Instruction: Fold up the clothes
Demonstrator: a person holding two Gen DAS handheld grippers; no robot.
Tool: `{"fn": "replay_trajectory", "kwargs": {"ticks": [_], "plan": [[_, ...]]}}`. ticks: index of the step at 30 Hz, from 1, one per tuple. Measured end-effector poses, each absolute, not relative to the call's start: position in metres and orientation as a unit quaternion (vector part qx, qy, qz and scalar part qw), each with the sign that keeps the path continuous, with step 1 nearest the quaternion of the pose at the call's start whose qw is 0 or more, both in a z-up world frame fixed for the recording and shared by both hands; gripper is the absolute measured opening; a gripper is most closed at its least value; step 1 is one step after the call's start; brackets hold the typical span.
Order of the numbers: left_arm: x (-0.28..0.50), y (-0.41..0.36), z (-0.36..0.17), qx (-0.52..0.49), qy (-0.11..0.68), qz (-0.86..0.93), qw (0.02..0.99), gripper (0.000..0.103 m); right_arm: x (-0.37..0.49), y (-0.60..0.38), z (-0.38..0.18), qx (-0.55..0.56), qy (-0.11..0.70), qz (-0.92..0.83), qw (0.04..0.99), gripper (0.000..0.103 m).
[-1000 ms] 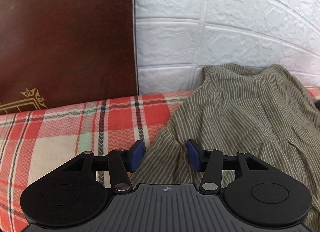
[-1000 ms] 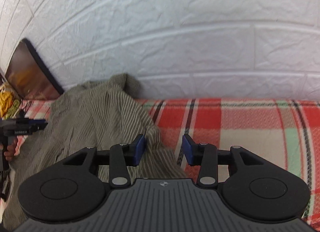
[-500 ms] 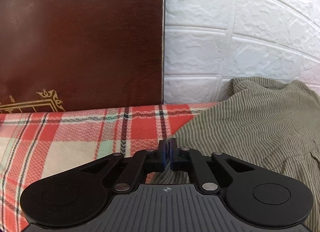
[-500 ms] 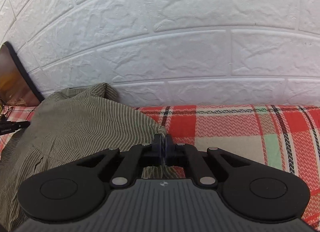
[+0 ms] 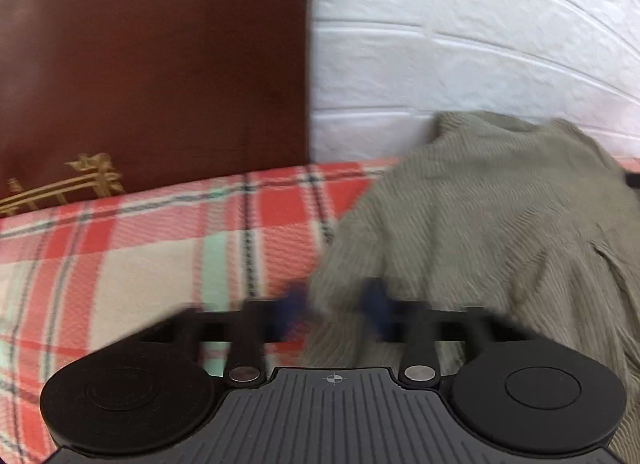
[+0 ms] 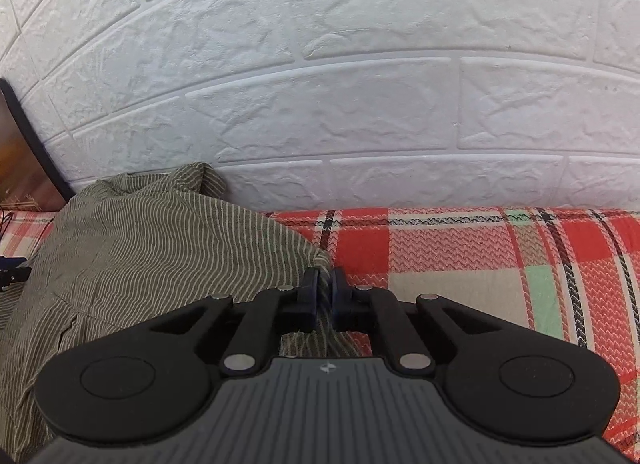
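From my seat at the controls, I take the olive striped garment (image 5: 500, 224) as my landmark. It lies in a loose mound on the bed's red plaid blanket (image 5: 140, 248), its far edge bunched against the white brick-pattern wall (image 6: 360, 84). To the left of the garment, the dark wooden headboard (image 5: 152, 64) with its gold ornament rises behind the blanket.

My left gripper (image 5: 336, 310) sits at the garment's left edge. The view is smeared by motion, but I can see the blue pads spread apart with a fold of the cloth lying between them; they do not pinch it.

At the garment's right edge, my right gripper (image 6: 324, 296) has its pads drawn together with only a thin sliver between, and a corner of the striped cloth is pinched in that sliver. To the right of the garment the blanket runs on bare.

I judge the step in hand to be taking hold of two edge points of the garment, right side secured, left side not. That would fit either lifting to spread it flat or drawing one side across for a fold; the rumpled heap does not tell me which. The left pads need cloth properly seated between them before closing, and both grips should carry matching tension so the fabric does not slip.
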State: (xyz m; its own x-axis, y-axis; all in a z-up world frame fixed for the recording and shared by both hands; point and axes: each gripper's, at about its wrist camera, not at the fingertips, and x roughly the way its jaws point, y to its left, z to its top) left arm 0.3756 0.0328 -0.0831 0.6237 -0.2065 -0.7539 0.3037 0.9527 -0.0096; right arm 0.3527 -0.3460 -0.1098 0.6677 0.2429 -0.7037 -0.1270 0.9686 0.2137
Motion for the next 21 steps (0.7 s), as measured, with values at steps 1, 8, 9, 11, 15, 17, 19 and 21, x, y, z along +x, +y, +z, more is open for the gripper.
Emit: {"fn": "replay_trajectory", "kwargs": {"ticks": [1, 8, 9, 11, 15, 17, 19, 21], "plan": [[0.374, 0.033, -0.083, 0.061, 0.412, -0.146, 0.897, 0.000, 0.353, -0.345, -0.110, 0.070, 0.395, 0.101, 0.910, 0.008], [0.387, 0.040, -0.084, 0.100, 0.403, -0.081, 0.906, 0.000, 0.353, -0.339, -0.111, 0.057, 0.390, 0.101, 0.913, 0.020], [0.387, 0.040, -0.088, 0.099, 0.404, -0.078, 0.906, 0.000, 0.353, -0.338, -0.112, 0.056, 0.388, 0.102, 0.914, 0.023], [0.386, 0.040, -0.086, 0.092, 0.398, -0.069, 0.910, 0.010, 0.352, -0.336, -0.110, 0.054, 0.384, 0.101, 0.916, 0.029], [0.372, 0.053, -0.066, 0.059, 0.388, -0.062, 0.918, 0.046, 0.342, -0.339, -0.095, 0.051, 0.370, 0.093, 0.923, 0.056], [0.354, 0.063, -0.052, 0.047, 0.379, -0.063, 0.922, 0.053, 0.327, -0.351, -0.081, 0.065, 0.354, 0.098, 0.928, 0.056], [0.333, 0.074, -0.038, 0.034, 0.372, -0.068, 0.925, 0.057, 0.306, -0.367, -0.070, 0.080, 0.343, 0.101, 0.930, 0.056], [0.306, 0.080, -0.032, 0.042, 0.376, -0.074, 0.923, 0.065, 0.280, -0.381, -0.066, 0.086, 0.343, 0.102, 0.930, 0.058]]}}
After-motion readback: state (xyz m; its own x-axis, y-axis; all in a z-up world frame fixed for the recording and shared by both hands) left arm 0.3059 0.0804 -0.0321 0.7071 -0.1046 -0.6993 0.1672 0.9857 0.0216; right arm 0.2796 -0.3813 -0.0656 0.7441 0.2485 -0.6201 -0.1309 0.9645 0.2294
